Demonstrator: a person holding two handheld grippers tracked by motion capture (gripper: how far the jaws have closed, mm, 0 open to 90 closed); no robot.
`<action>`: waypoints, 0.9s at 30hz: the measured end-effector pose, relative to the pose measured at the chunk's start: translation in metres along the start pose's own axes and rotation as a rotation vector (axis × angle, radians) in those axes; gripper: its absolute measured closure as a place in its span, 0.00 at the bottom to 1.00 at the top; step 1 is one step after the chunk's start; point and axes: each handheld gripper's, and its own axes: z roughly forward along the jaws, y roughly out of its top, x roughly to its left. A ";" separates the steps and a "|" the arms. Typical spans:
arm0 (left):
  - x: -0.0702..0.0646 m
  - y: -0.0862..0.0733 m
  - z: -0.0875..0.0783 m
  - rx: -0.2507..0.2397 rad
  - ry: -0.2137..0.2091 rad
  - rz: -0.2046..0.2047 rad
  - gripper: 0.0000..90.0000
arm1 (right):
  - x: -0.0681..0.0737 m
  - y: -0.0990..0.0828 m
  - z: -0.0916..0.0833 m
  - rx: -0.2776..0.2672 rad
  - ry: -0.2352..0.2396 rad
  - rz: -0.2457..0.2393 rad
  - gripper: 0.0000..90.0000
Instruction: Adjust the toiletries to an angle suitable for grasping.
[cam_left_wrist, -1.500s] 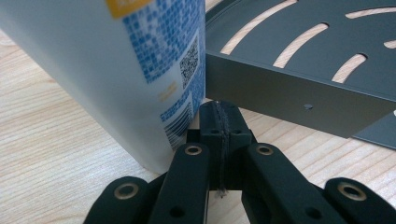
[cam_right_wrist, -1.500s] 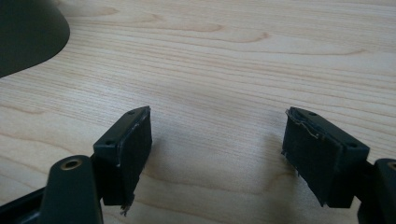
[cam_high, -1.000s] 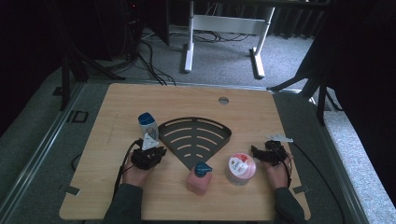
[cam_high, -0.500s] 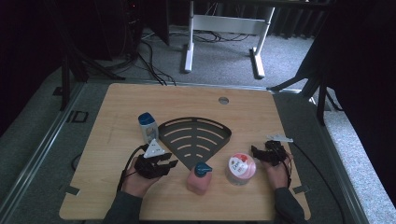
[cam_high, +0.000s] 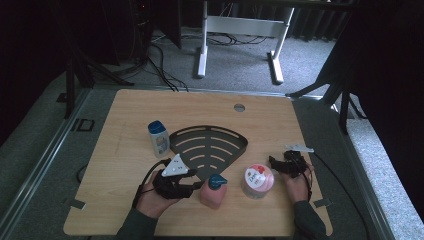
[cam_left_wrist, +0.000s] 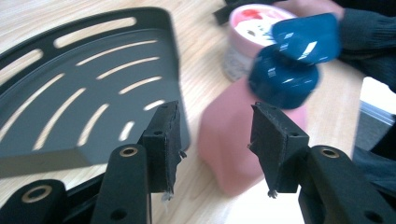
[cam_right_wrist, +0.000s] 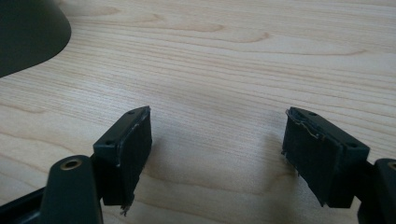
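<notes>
A pink bottle with a dark blue cap (cam_high: 213, 191) stands near the table's front edge. My left gripper (cam_high: 196, 185) lies just left of it and points at it. In the left gripper view its jaws (cam_left_wrist: 212, 121) have just been opening, and the pink bottle (cam_left_wrist: 229, 154) stands a little beyond the pads, untouched. A pink-lidded jar (cam_high: 257, 180) stands to the right of the bottle. My right gripper (cam_high: 274, 162) rests open beside the jar, and in its own view the jaws (cam_right_wrist: 217, 126) hold only bare wood between them.
A black fan-shaped slotted tray (cam_high: 210, 147) lies in the table's middle, its rim close to my left jaw (cam_left_wrist: 70, 79). A small white bottle with a blue cap (cam_high: 159, 138) stands upright left of the tray. A round hole (cam_high: 239, 107) is near the far edge.
My left gripper has drawn back from the small white bottle and swung right toward the pink bottle, its jaws wider now. The right gripper has stayed put.
</notes>
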 end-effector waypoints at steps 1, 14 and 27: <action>-0.002 0.001 0.001 0.002 -0.007 0.005 0.58 | 0.000 0.000 0.000 0.000 0.000 0.000 0.26; -0.012 0.012 0.006 -0.021 -0.060 0.031 0.53 | 0.000 0.000 0.000 0.000 0.000 0.000 0.26; -0.021 0.026 0.028 -0.005 -0.085 0.071 0.54 | 0.000 0.000 0.000 0.000 0.000 0.000 0.26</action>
